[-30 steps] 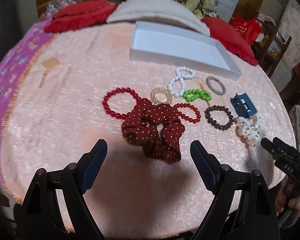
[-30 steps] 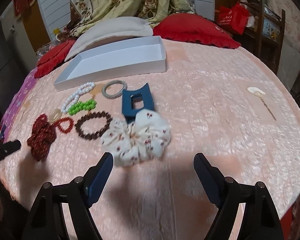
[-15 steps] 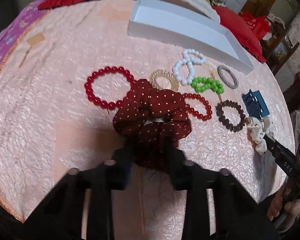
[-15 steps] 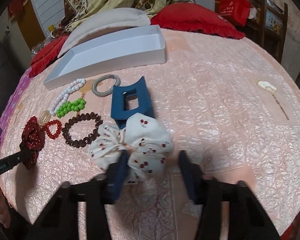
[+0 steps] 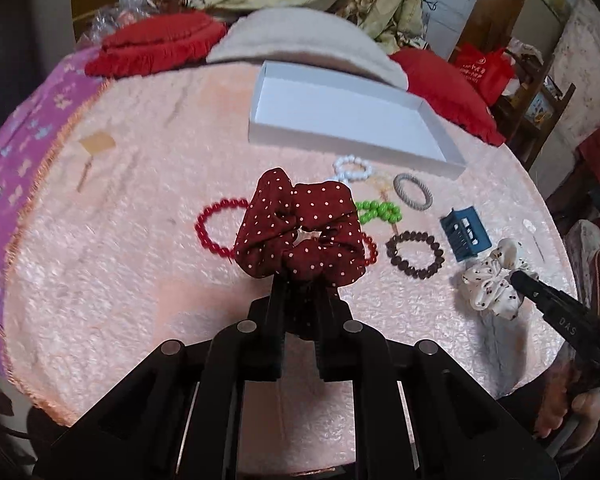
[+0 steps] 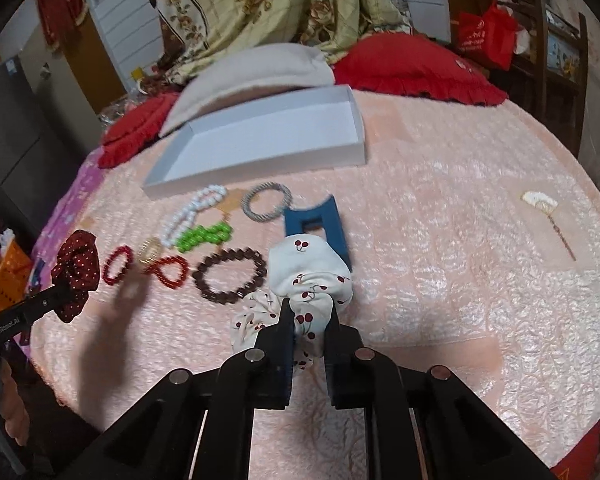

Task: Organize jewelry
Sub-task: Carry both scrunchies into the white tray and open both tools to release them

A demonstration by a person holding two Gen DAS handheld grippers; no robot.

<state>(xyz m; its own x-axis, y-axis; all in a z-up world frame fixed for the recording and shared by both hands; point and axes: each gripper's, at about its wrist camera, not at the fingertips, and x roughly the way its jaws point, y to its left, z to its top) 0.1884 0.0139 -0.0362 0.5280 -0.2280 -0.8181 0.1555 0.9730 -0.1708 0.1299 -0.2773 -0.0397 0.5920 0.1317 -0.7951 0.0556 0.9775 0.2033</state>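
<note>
My left gripper (image 5: 301, 292) is shut on a dark red polka-dot scrunchie (image 5: 300, 232) and holds it above the pink cover. My right gripper (image 6: 309, 312) is shut on a white cherry-print scrunchie (image 6: 308, 276), also lifted. Each scrunchie shows in the other view: the white one (image 5: 494, 280) and the red one (image 6: 76, 272). An open white box (image 5: 352, 120) lies beyond the jewelry, also in the right wrist view (image 6: 268, 140). On the cover lie a red bead bracelet (image 5: 210, 228), white pearls (image 5: 352, 168), green beads (image 5: 378, 212), a brown bracelet (image 5: 415, 254), a grey hair tie (image 5: 412, 192) and a blue claw clip (image 5: 465, 234).
Red cushions (image 5: 156, 44) and a beige pillow (image 5: 304, 44) lie behind the box. A hairpin with a pale head (image 6: 548, 216) lies on the cover to the right. A wooden chair (image 6: 556, 52) stands at the far right.
Both grippers went from open to shut, each closing on its scrunchie. Both scrunchies have lifted off the cover.
</note>
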